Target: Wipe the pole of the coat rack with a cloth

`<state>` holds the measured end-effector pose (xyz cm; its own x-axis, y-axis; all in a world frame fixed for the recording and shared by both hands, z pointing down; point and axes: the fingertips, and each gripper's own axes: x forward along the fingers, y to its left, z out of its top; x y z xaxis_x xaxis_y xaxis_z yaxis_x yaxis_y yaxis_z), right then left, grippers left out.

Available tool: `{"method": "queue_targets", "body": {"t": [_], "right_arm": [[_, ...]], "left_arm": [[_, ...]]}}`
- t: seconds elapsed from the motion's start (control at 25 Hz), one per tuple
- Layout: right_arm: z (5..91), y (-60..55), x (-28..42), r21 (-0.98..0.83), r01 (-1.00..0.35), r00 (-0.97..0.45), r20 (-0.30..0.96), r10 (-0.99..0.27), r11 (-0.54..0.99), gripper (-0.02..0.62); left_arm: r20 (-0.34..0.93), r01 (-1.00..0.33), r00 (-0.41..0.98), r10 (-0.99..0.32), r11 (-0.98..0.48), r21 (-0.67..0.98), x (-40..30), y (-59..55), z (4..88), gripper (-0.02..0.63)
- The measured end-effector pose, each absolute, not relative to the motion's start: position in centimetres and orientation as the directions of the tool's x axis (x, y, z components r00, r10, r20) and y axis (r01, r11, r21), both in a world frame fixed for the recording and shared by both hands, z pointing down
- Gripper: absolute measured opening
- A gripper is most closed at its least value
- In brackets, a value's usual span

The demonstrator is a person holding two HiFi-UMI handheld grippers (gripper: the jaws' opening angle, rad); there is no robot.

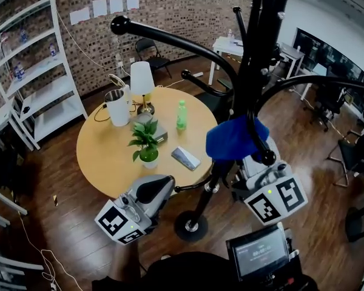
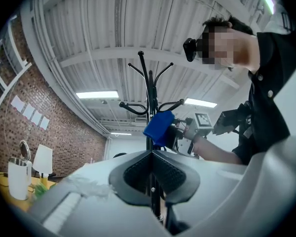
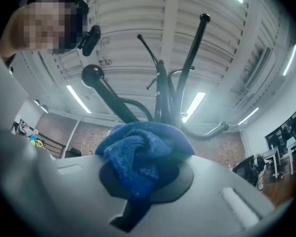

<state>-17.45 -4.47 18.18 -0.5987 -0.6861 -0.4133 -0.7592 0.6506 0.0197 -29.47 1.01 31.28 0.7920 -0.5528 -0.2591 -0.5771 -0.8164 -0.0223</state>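
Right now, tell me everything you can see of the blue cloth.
The blue cloth is a bunched, soft, terry-looking rag in plain deep blue, folded on itself, with a tail hanging down between the jaws. The right gripper is shut on it and holds it at the coat rack pole, just under the hook arms. It looks pressed to the pole's side, but the contact itself is hidden behind the wad.
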Motion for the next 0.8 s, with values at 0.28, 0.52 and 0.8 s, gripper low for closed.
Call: {"method": "queue_targets", "body": {"t": [0.28,0.52,0.8], "right_arm": [[23.4,-4.8,-17.6,-0.003,-0.769,-0.593,-0.366,-0.717,0.639,0.022],[34.0,-5.2,-18.1,-0.080,-0.756,-0.629,-0.185,-0.755,0.649,0.021],[48.2,-5.5,-18.8,0.017,-0.775,-0.629,0.080,-0.773,0.632,0.021]], "left_arm": [[-0.245,-0.581,0.792,-0.560,-0.814,-0.019,-29.5,0.9,31.6,-0.008],[-0.205,-0.566,0.807,-0.554,-0.824,-0.002,-28.2,0.7,32.7,-0.008],[-0.158,-0.552,0.822,-0.547,-0.834,0.015,-26.6,1.1,33.8,-0.008]]}}
